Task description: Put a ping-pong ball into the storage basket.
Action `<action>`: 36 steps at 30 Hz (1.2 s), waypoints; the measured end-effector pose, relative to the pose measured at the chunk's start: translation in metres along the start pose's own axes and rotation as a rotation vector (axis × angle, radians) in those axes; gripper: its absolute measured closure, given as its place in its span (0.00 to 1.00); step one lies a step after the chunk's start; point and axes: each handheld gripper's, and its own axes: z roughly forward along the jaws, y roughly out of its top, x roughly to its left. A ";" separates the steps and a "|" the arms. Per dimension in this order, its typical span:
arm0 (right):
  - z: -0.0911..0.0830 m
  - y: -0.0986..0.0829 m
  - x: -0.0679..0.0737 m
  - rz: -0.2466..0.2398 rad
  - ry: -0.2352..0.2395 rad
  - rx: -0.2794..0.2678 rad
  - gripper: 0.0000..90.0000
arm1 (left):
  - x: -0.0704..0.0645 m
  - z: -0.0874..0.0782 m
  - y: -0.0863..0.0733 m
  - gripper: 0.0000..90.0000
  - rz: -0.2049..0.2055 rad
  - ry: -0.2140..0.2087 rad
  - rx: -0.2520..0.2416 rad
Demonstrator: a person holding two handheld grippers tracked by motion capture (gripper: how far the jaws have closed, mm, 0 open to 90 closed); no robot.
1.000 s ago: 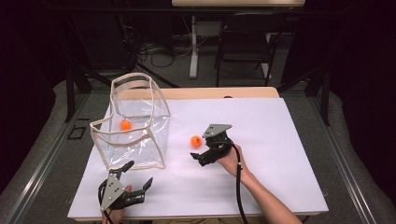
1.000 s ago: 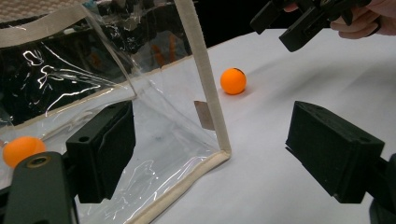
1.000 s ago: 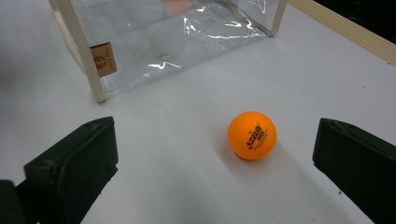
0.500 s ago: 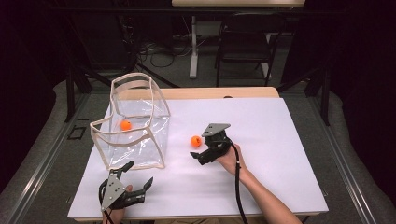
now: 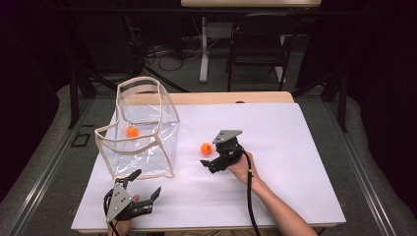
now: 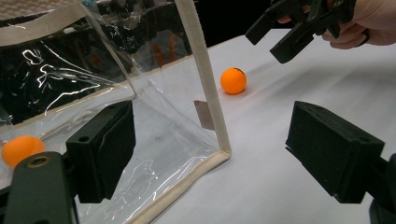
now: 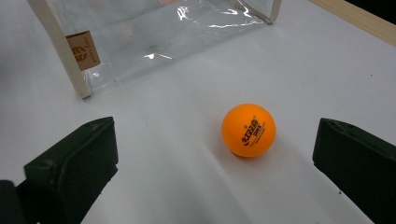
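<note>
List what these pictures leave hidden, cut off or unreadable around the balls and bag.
- Bag: in the left hand-held gripper view its top and left side are cut off by the edges.
- Ball in bag: there, partly cut by the left edge and blurred by glare.
- Bag label: in the right hand-held gripper view, print too small to read.
- Loose ball: small lettering under its logo is unreadable.

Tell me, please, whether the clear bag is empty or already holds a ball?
Not empty: one orange ball lies inside the clear bag; a second ball sits outside on the table.
</note>
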 end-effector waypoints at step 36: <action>0.035 0.008 -0.015 0.015 -0.015 0.059 0.04 | 0.000 0.000 0.000 0.17 0.005 0.002 0.000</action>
